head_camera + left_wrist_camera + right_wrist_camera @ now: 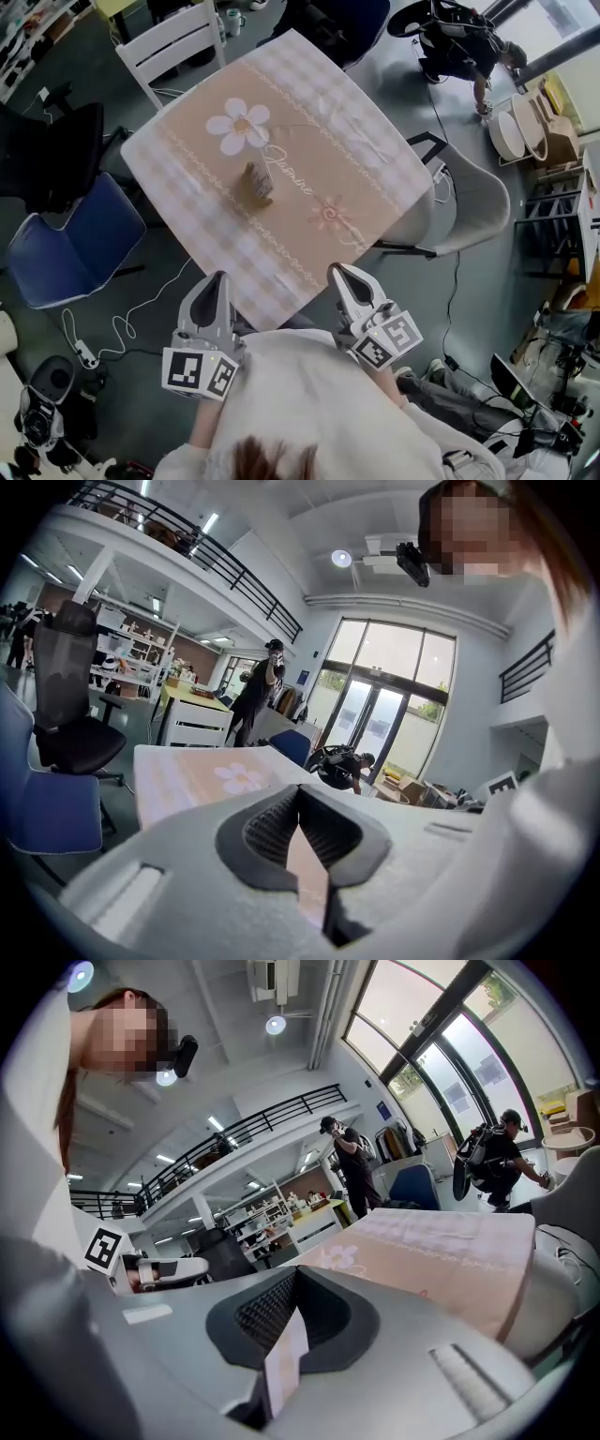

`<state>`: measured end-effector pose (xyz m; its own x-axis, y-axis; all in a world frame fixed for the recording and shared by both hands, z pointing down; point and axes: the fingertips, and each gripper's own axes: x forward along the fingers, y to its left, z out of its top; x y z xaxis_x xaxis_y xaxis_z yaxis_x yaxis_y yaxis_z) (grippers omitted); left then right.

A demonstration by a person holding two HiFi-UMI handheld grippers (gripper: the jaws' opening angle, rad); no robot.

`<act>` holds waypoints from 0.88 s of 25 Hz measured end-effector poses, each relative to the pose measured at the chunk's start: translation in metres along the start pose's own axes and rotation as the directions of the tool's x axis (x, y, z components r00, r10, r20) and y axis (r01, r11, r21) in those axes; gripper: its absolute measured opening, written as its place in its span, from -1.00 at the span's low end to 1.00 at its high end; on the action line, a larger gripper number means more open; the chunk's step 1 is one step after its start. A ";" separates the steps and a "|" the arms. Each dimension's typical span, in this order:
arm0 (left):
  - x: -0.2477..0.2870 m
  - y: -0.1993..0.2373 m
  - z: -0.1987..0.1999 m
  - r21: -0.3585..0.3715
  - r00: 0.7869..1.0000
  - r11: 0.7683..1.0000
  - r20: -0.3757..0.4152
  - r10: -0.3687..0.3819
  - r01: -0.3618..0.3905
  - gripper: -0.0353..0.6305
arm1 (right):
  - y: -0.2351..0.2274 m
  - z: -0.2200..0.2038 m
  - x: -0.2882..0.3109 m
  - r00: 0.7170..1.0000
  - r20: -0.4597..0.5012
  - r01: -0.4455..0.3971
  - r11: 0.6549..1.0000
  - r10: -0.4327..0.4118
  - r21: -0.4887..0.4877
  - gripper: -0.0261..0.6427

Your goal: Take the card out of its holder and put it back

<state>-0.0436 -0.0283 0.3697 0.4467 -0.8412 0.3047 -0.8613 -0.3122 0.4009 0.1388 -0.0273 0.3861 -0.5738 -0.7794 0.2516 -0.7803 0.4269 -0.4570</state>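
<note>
A small brown card holder (256,183) stands in the middle of the table (375,141), on a beige checked cloth with a flower print. At this size I cannot tell the card from the holder. Both grippers hover at the table's near edge, close to the person's body and well short of the holder. My left gripper (218,278) (299,791) has its tips touching and holds nothing. The right gripper (337,272) (295,1274) is also shut, and no card shows at its tips in the head view. Only pale cloth shows through the slit behind each pair of tips.
A white chair (173,42) stands at the far side, a blue chair (70,244) at the left and a grey chair (469,202) at the right. Cables (122,328) lie on the floor at the left. A person (464,47) crouches beyond the far right corner.
</note>
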 end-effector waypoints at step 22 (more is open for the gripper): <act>0.007 0.021 0.009 -0.015 0.995 0.995 -0.004 -0.100 0.100 -0.89 | 0.023 0.002 0.015 0.996 0.025 0.083 0.996 -0.082 -0.038 -0.93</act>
<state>-0.0612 -0.0453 0.3723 0.5317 -0.8041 0.2661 -0.8084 -0.3881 0.4426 0.1126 -0.0303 0.3773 -0.5014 -0.8230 0.2671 -0.8341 0.3777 -0.4021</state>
